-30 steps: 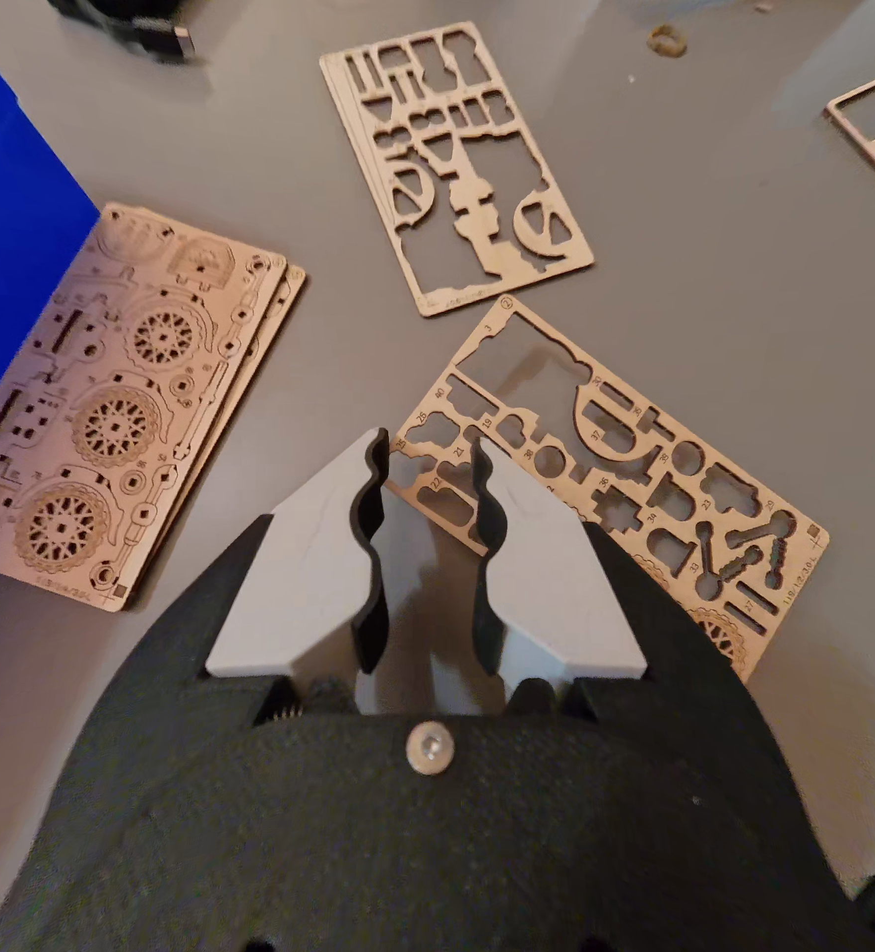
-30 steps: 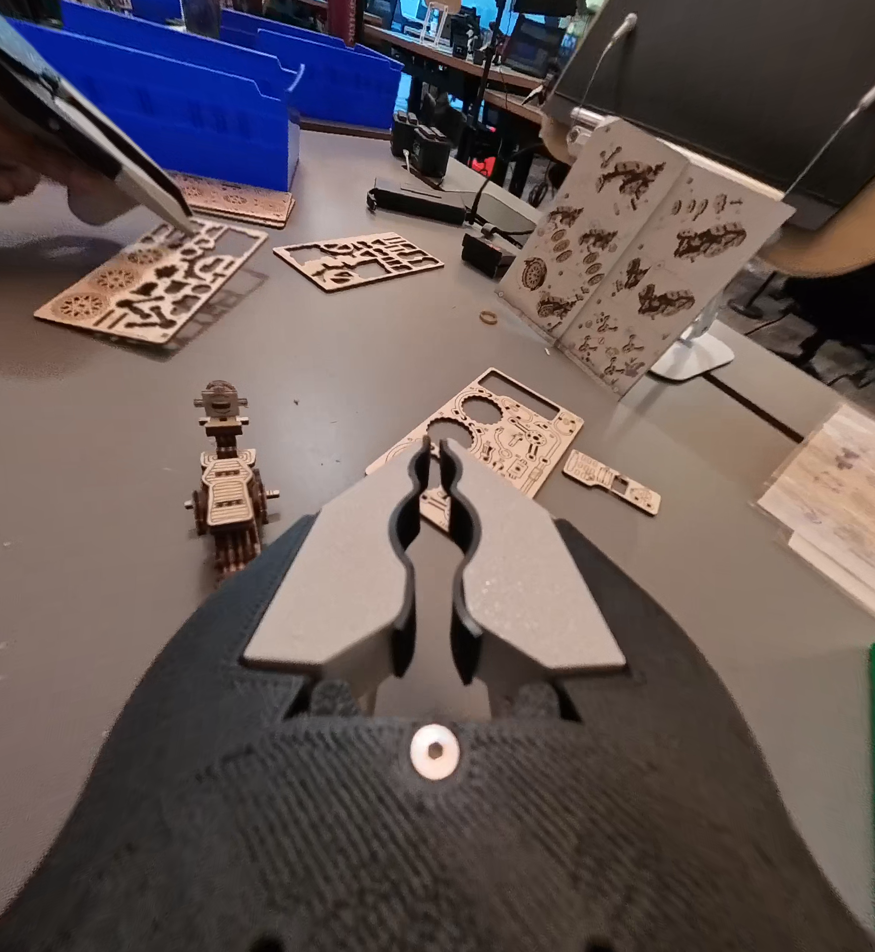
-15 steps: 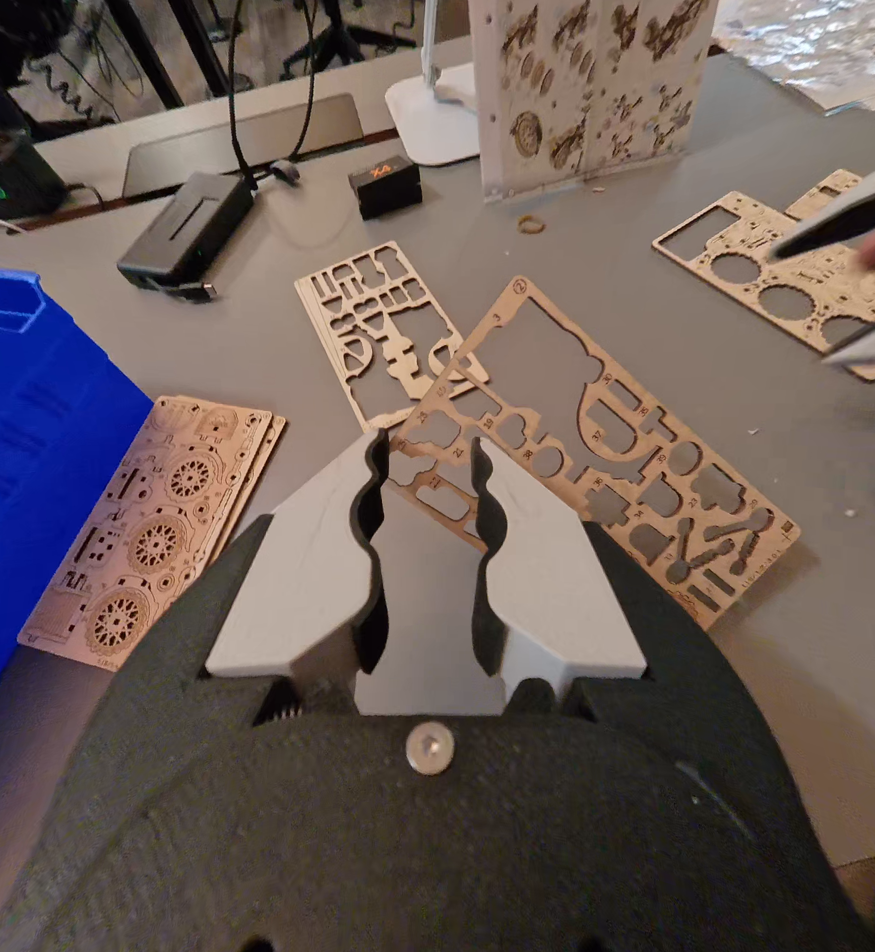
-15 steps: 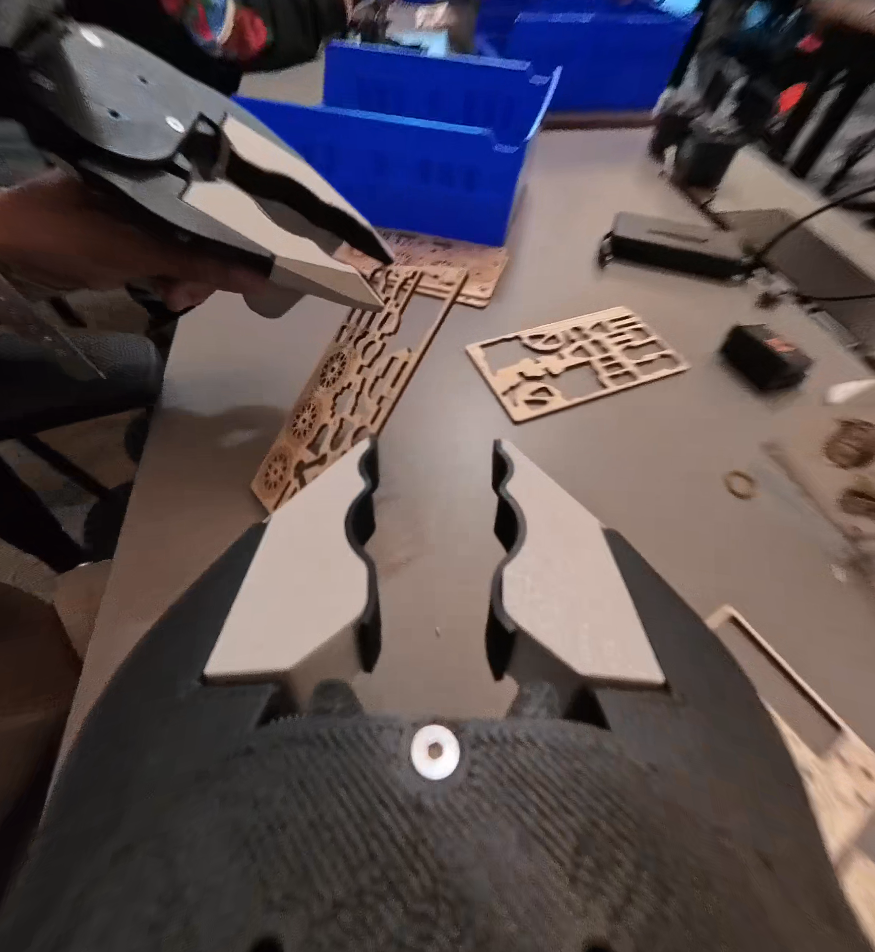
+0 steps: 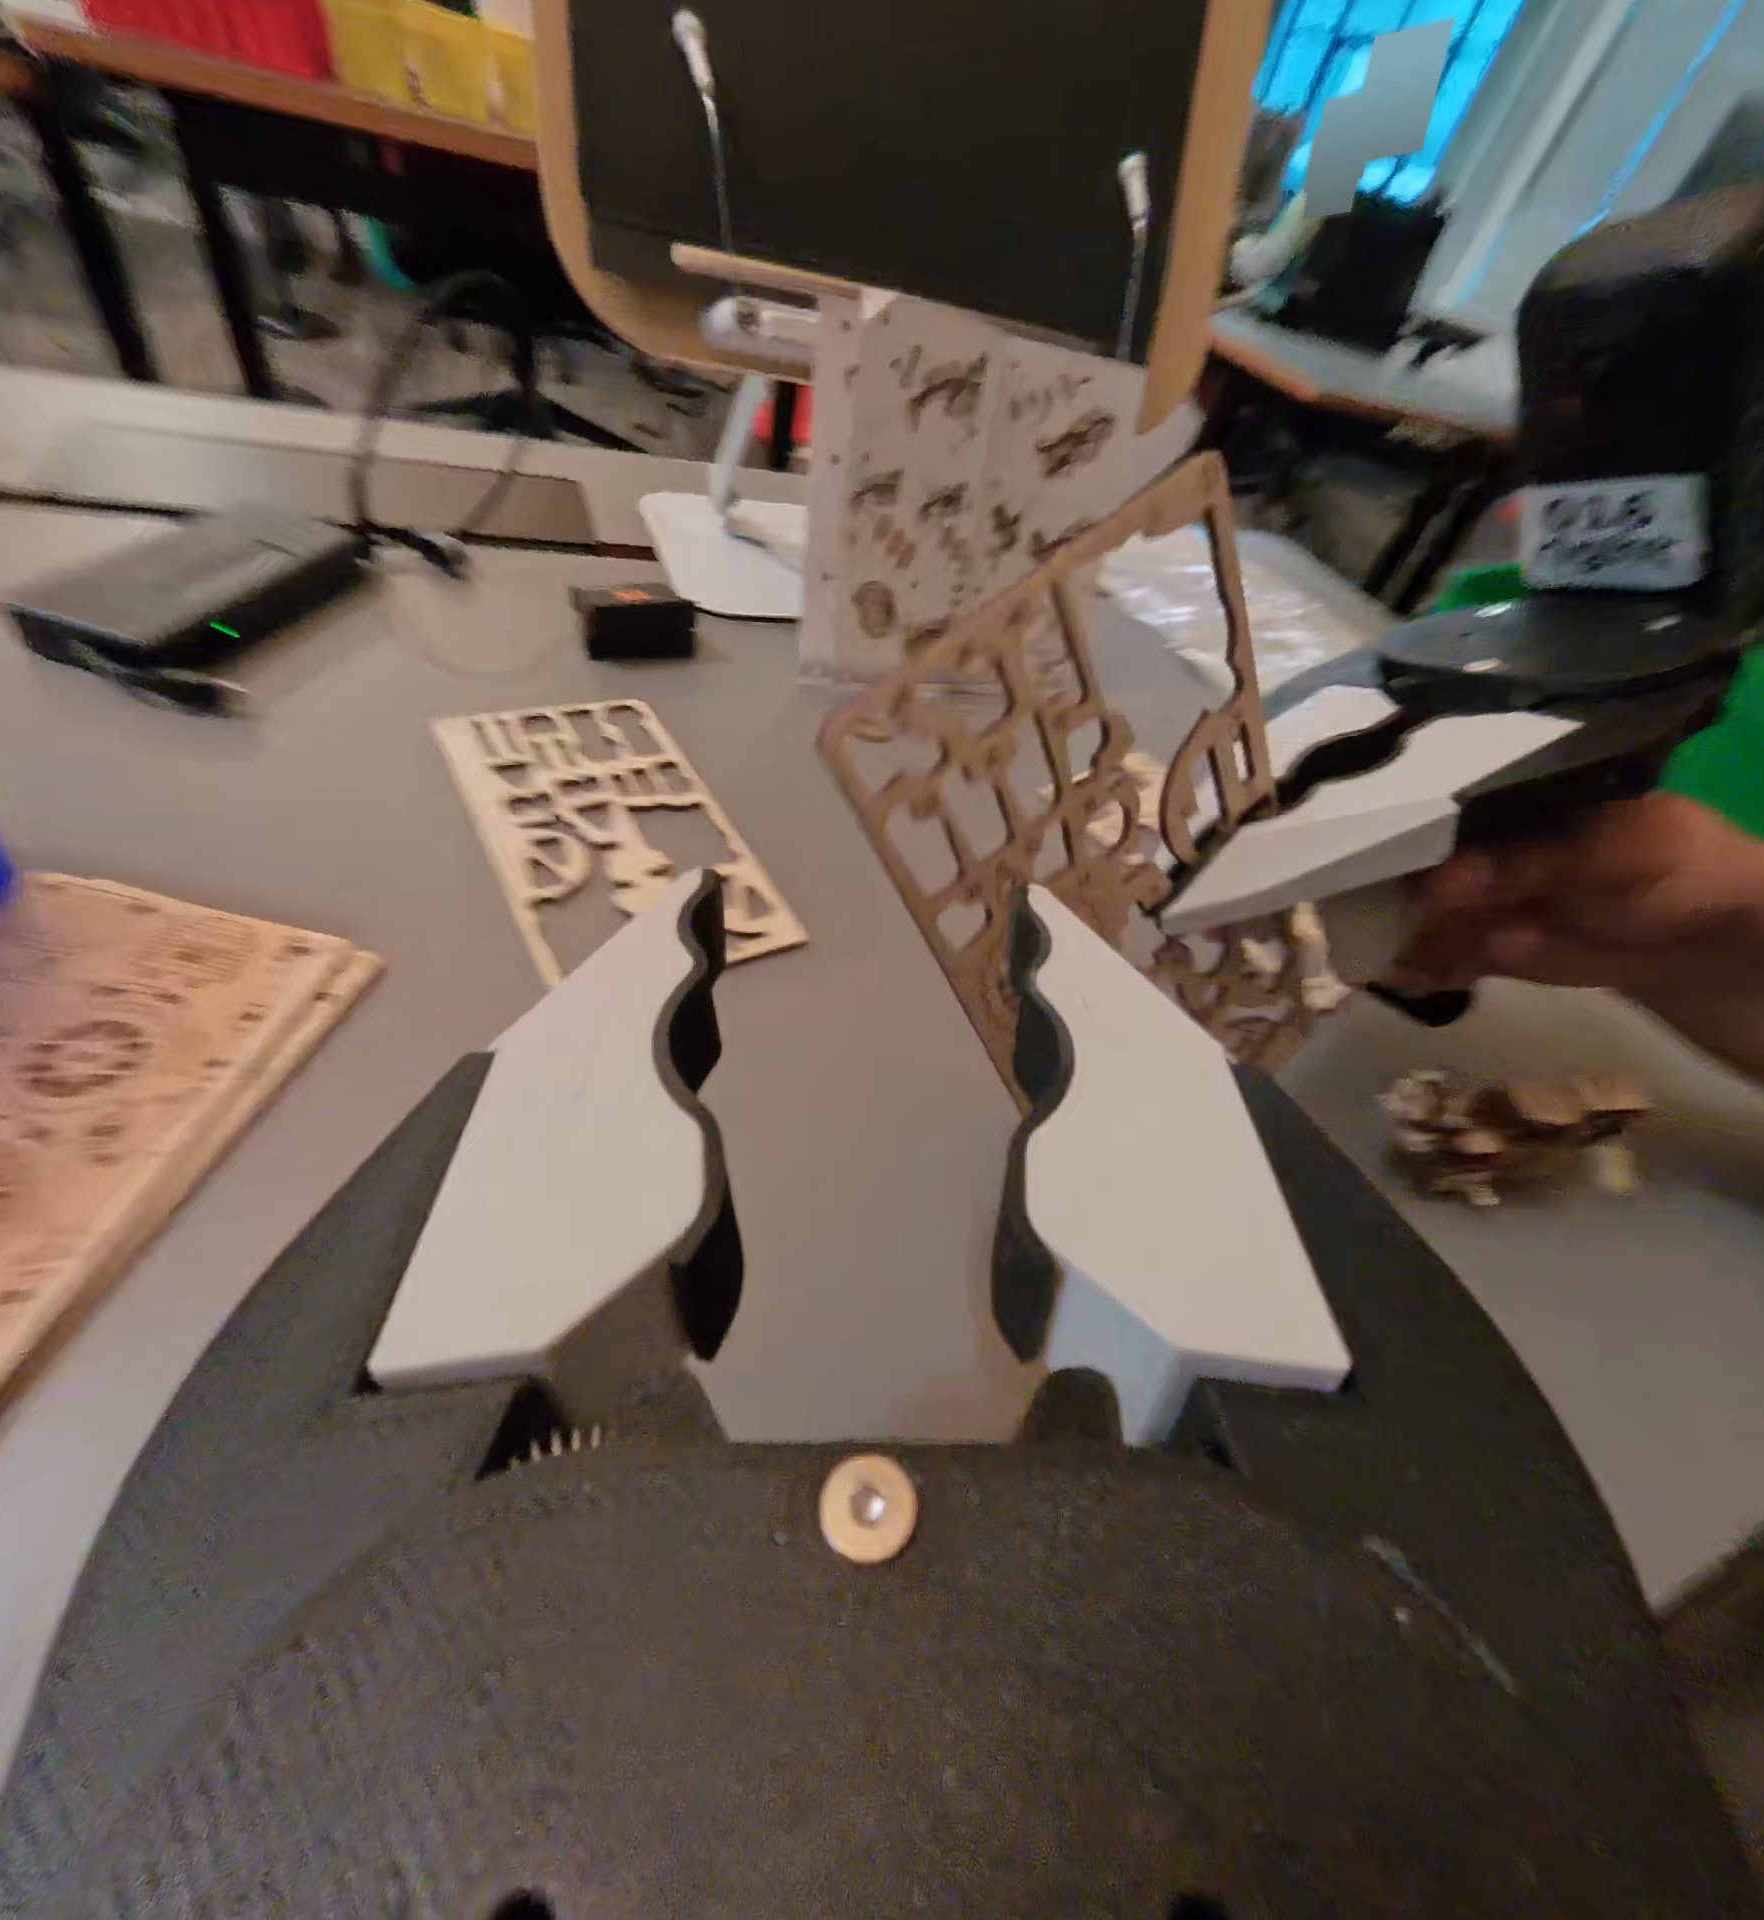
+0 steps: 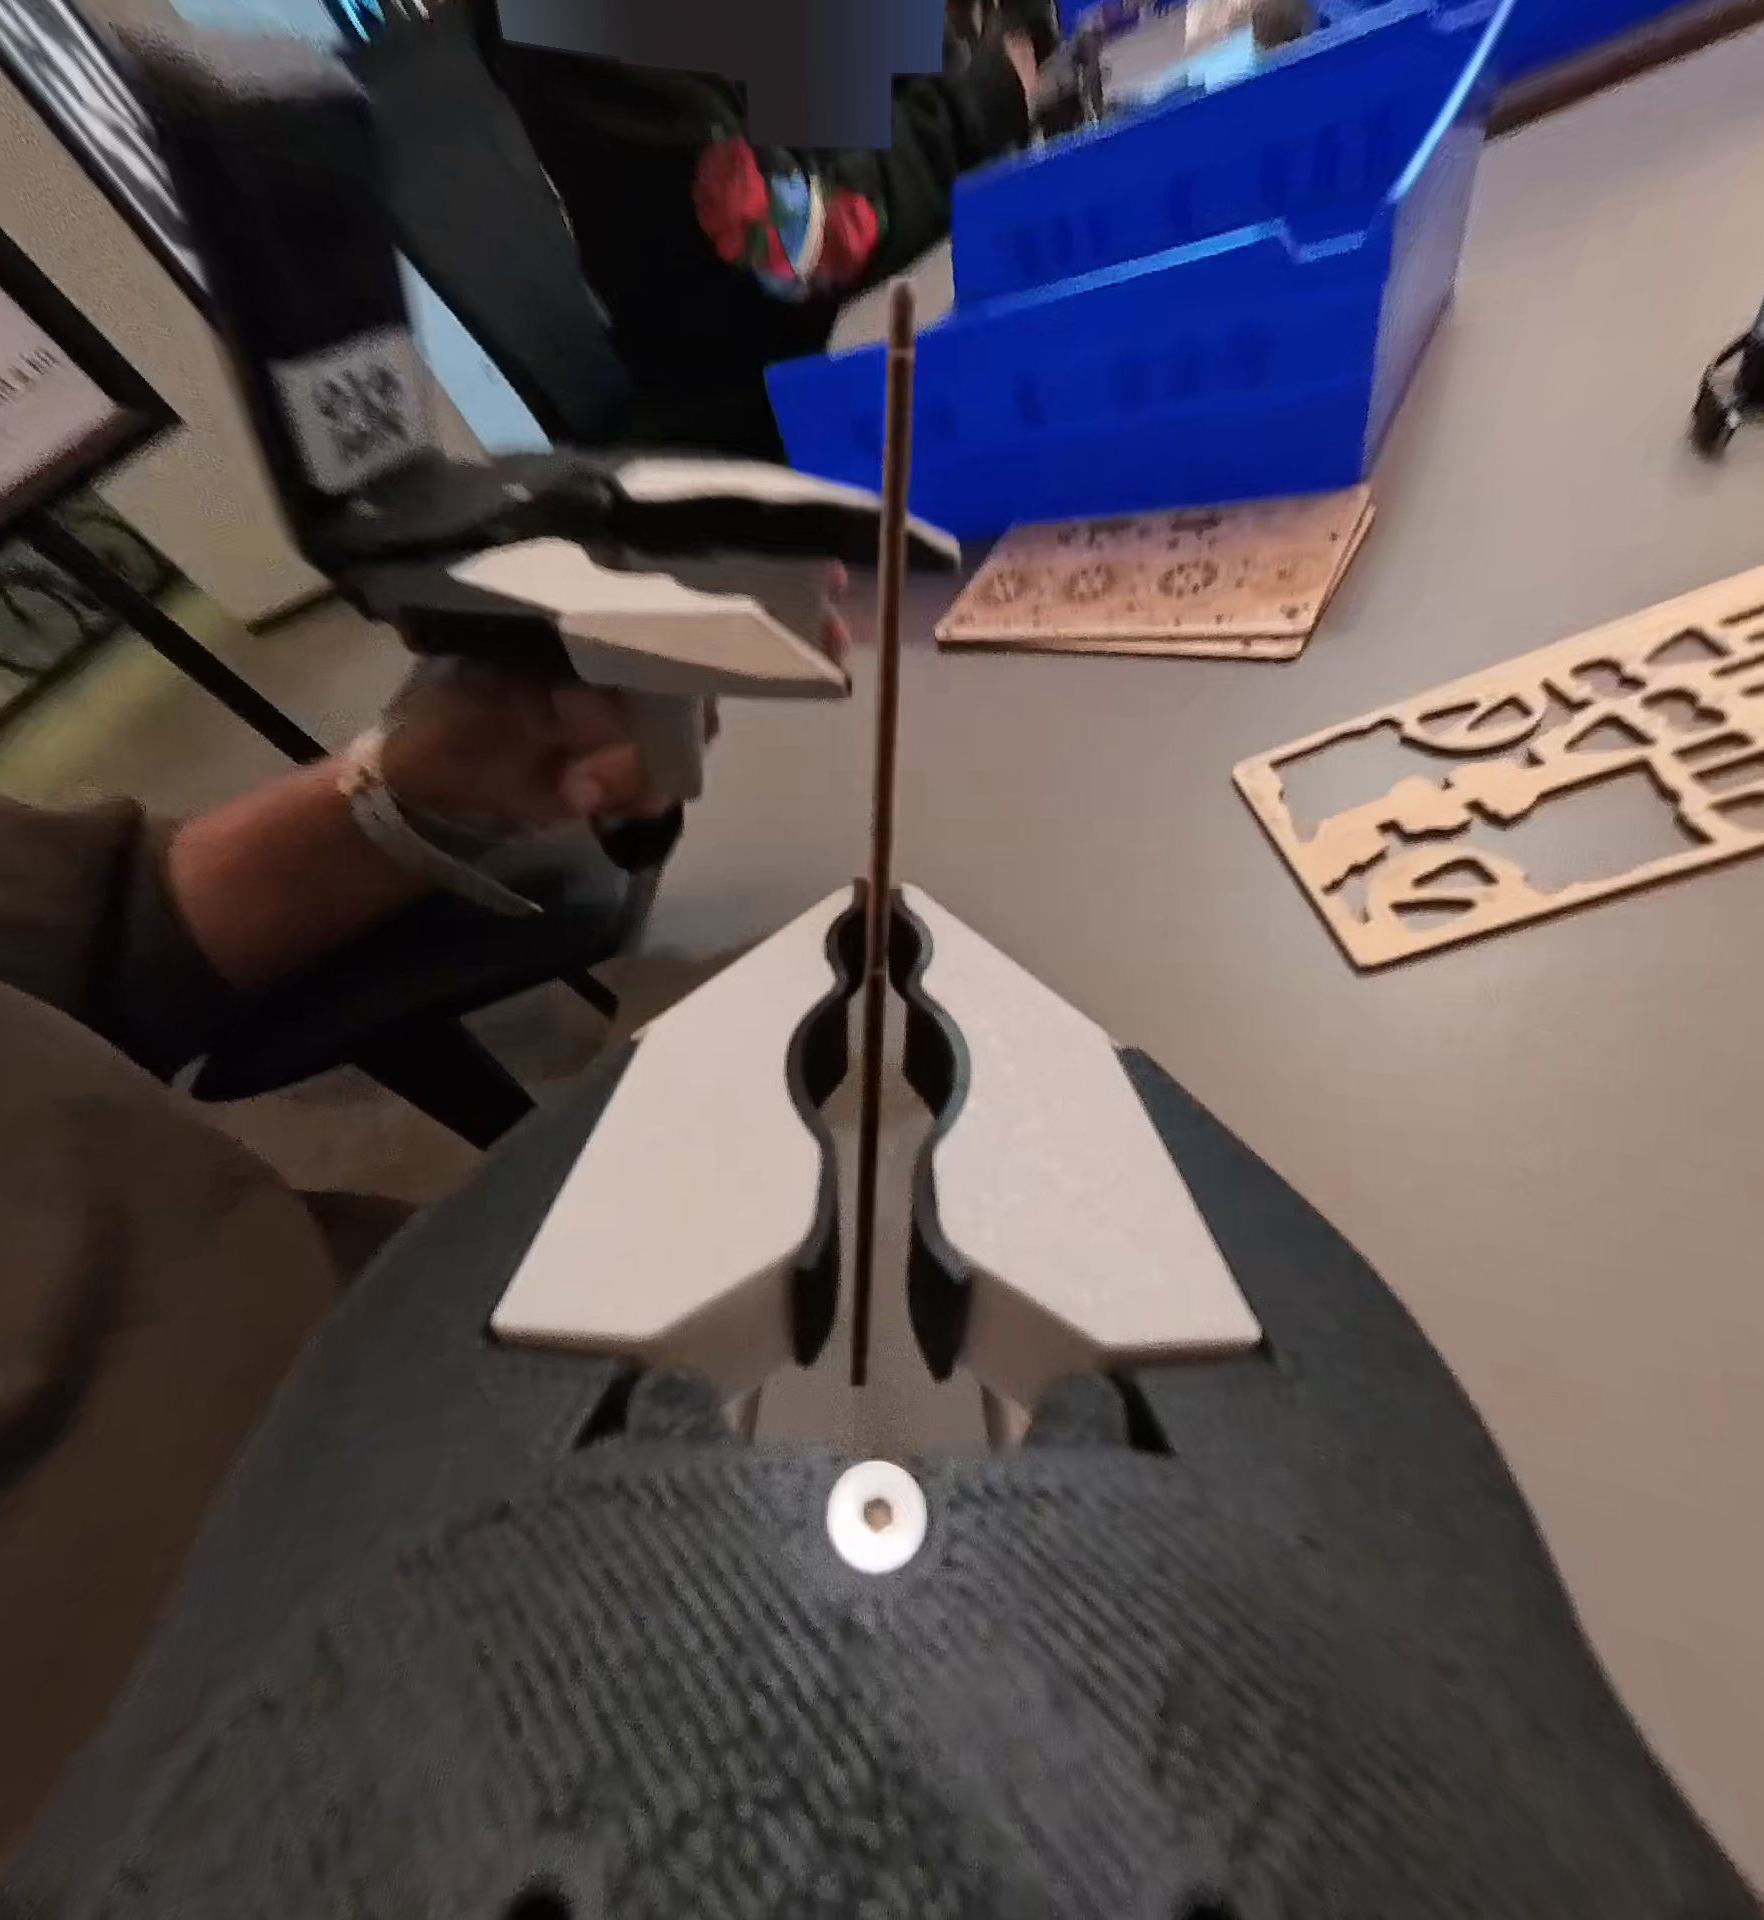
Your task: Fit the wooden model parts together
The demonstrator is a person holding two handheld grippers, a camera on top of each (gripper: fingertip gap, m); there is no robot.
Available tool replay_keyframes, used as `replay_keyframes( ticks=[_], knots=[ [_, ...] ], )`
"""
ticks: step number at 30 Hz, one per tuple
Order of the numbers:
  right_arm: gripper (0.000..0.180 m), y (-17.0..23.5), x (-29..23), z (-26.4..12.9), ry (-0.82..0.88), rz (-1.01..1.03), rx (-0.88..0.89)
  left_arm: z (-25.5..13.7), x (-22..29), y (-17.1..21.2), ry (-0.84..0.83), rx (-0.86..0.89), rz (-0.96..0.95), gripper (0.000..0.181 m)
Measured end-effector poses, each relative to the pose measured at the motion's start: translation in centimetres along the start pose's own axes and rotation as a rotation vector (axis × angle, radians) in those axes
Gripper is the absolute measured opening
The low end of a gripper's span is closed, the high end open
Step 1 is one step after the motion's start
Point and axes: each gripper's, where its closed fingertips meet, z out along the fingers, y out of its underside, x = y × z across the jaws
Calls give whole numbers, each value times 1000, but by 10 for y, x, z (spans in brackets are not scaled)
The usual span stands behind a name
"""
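Half a second before, the left gripper (image 5: 862,925) had pinched the punched-out wooden sheet (image 5: 1044,727) at its near corner while the right gripper (image 6: 876,904) hung spread apart above the table; by this moment the sheet had passed across, raised off the table and standing on edge. In the right wrist view the sheet ran as a thin dark line straight between the right gripper's fingers (image 6: 722,1122), whose jaws had closed narrowly onto it and clamped it. In the left wrist view the same sheet stood tilted to the right of centre, its lower edge passing just behind the left gripper's right finger, and the right gripper gripped its far right edge. The left gripper's jaws stood wide apart with only bare grey table (image 5: 857,1195) between them, holding nothing. A second cut-out sheet (image 5: 608,821) lay flat on the table just beyond the left fingertip. A stack of uncut sheets (image 5: 99,1060) lay at the near left, beside a blue bin (image 6: 1169,343). A small assembled wooden model (image 5: 1501,1127) sat on the table at the right, below the hand (image 5: 1584,925) that held the right gripper. Farther off stood an upright instruction leaflet (image 5: 951,488) and a black box (image 5: 639,620).
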Motion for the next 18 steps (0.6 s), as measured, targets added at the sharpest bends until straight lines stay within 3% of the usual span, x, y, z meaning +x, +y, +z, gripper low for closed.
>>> replay_keyframes(
  ticks=[3, 7, 12, 18],
  knots=[
    [1, -13, -3, -14, -45, 47, 106, 6, 22, 4, 180, 6, -172, 56],
    [1, -12, -12, -19, -145, 129, 144, 4, 52, -7, 407, 83, -314, 34],
    [1, -8, -15, -18, -181, 166, 152, 4, 50, -11, 412, 121, -330, 10],
    [1, -9, -14, -21, -171, 161, 161, 5, 50, -10, 416, 111, -317, 11]
  ],
)
